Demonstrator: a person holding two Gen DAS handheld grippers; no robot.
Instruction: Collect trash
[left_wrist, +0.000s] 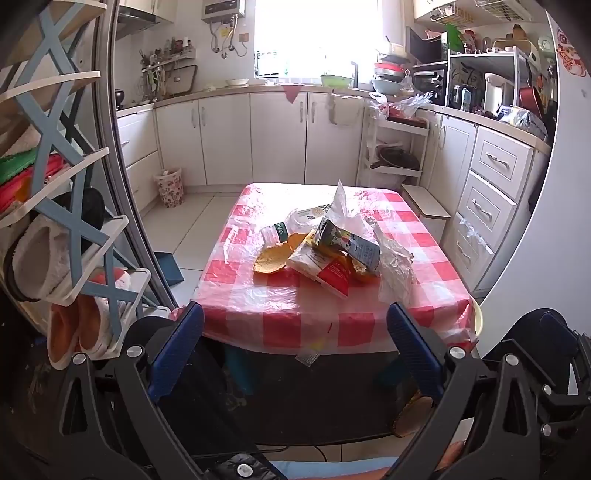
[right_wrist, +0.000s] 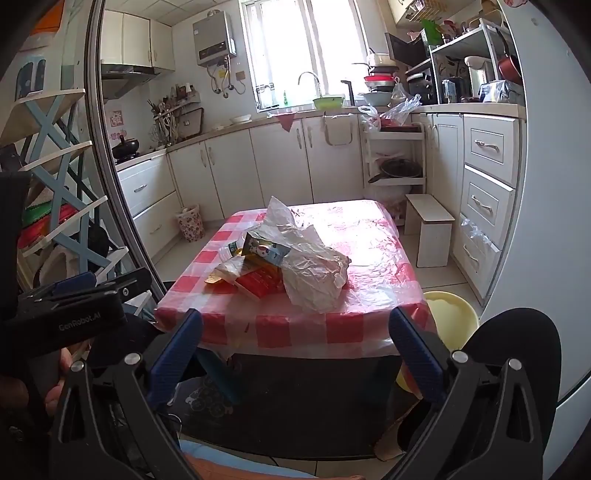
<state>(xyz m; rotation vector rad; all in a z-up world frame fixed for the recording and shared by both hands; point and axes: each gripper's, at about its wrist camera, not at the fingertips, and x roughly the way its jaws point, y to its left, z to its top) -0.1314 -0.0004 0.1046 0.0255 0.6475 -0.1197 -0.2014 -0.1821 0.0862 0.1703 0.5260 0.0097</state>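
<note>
Trash pile sits mid-frame on the desk's glossy red-and-white checked plastic cloth (left_wrist: 280, 317): crinkled white plastic bag (right_wrist: 314, 273), boxy printed drink carton (left_wrist: 351, 243), flat orange peel (left_wrist: 269, 262). Left gripper (left_wrist: 295, 343) and right gripper (right_wrist: 295, 347) tilt downward, blue ribbed fingers (left_wrist: 177, 347) wide apart, empty.

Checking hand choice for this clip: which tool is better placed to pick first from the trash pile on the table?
Probably the left tool: in its view the pile sits centred just ahead. In the right tool's view the pile lies left of centre. Both are open and short of the table.
</note>
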